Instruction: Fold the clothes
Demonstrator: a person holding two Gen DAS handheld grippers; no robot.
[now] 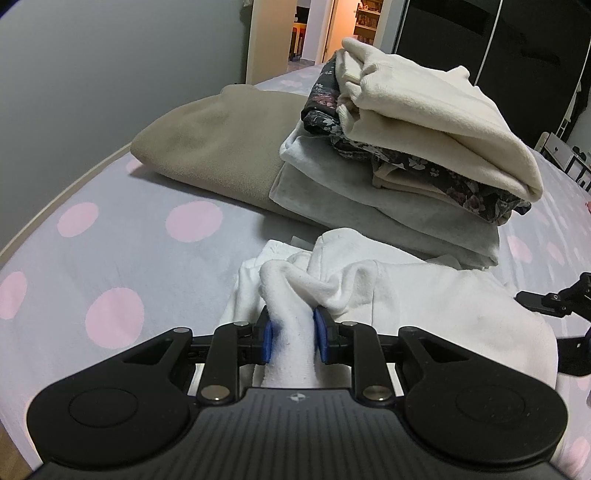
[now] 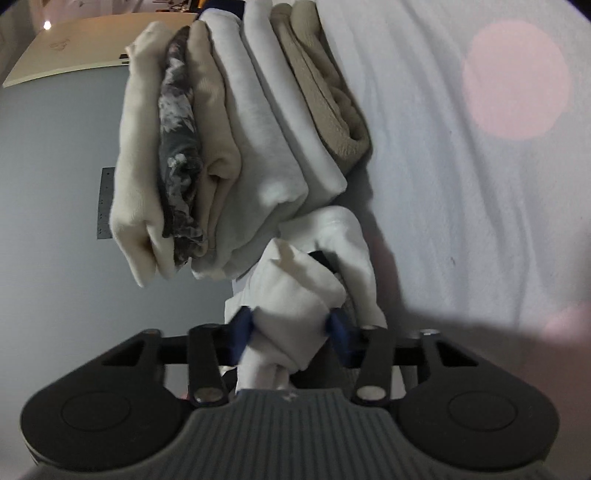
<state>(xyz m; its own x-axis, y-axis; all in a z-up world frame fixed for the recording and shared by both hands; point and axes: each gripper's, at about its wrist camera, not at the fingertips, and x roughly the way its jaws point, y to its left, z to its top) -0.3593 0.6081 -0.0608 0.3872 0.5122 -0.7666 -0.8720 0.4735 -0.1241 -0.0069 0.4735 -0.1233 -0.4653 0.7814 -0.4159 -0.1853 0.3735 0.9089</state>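
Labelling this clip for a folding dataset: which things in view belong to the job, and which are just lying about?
Job:
- white garment
- left gripper
- right gripper
- stack of folded clothes

Lying about:
- polka-dot bedsheet
- dark wardrobe
- doorway

The left tongs (image 1: 291, 338) tilt steeply downward, blue pads (image 1: 266, 341) pinched close on a bunch of white cloth (image 1: 291, 295); the right tongs (image 2: 291, 332) are rolled sideways and point only slightly downward, jaws wider apart, bunched white cloth between the pads.
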